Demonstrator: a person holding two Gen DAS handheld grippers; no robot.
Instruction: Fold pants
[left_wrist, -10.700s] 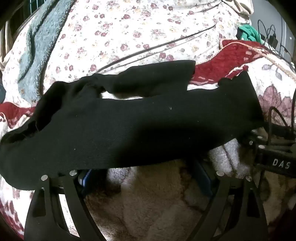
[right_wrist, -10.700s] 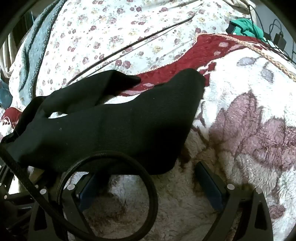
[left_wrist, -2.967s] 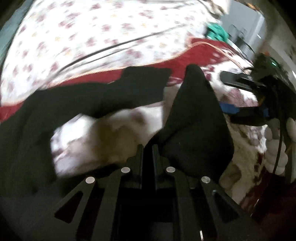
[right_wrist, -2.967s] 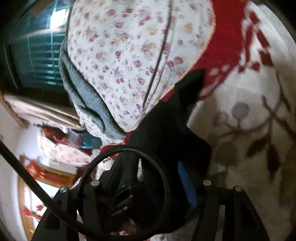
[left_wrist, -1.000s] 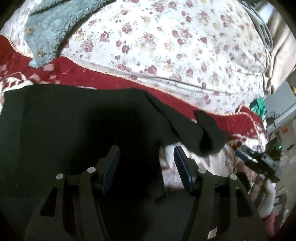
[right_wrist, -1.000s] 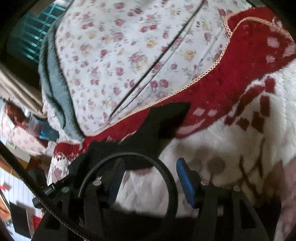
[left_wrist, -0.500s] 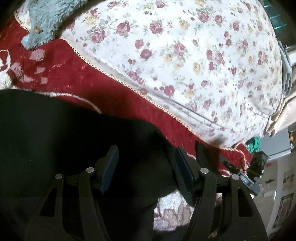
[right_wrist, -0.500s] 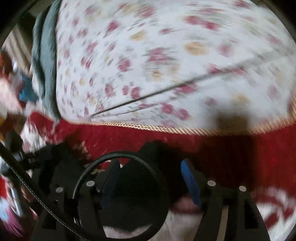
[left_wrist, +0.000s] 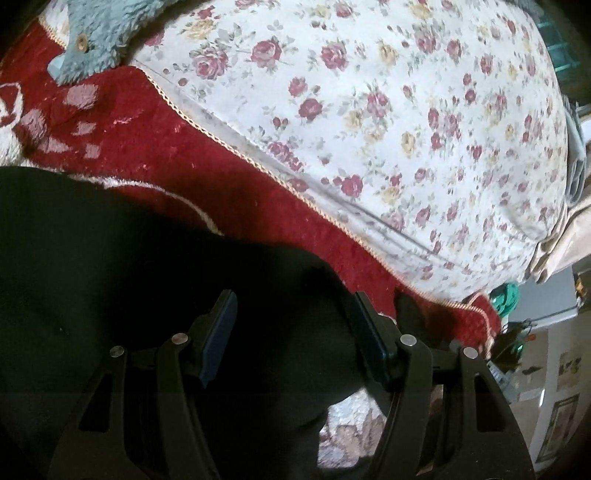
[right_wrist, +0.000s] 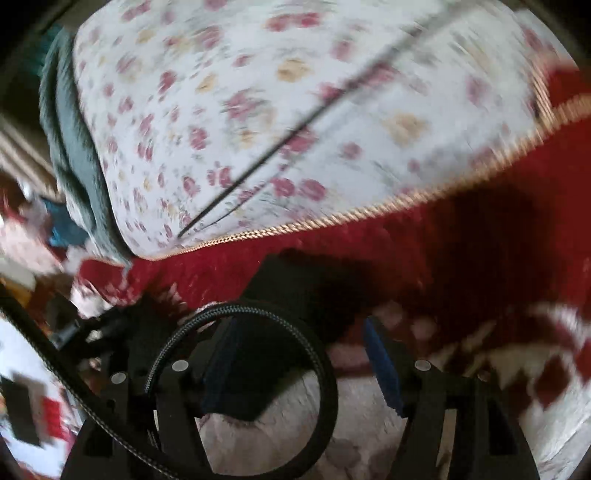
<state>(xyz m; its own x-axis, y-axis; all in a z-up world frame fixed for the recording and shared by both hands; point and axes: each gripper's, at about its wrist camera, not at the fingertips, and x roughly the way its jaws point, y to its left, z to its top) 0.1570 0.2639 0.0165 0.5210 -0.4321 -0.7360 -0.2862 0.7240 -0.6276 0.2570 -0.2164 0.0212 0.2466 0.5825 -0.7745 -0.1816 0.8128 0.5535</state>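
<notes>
Both tools now released: left gripper (left_wrist: 291, 332) with jaws spread wide apart, hovering low over the black pants (left_wrist: 110, 288), nothing pinched between the pads; right gripper (right_wrist: 299, 354) likewise spread, empty, over a dark corner of the same cloth, its view smeared by motion. Three seconds back, clamped tight on a raised leg of the garment; let go by one second back, and since then swung toward the floral quilt (left_wrist: 406, 110) at the far edge of the bed. Pants now lying as one broad dark mass on the red-and-white blanket (left_wrist: 155, 147), close against its red border just short of the quilt's gold trim, where two separate legs sprawled across the blanket ten seconds ago. Judged from that: one leg laid over the other, first lengthwise fold probably done, crosswise folds not yet made. Probably next a regrasp at one end, waistband or cuffs; which end sits under which tool cannot be told, black on black hiding every seam. Grey-blue fleece (left_wrist: 99, 40) near the far left corner, clear of the work.
</notes>
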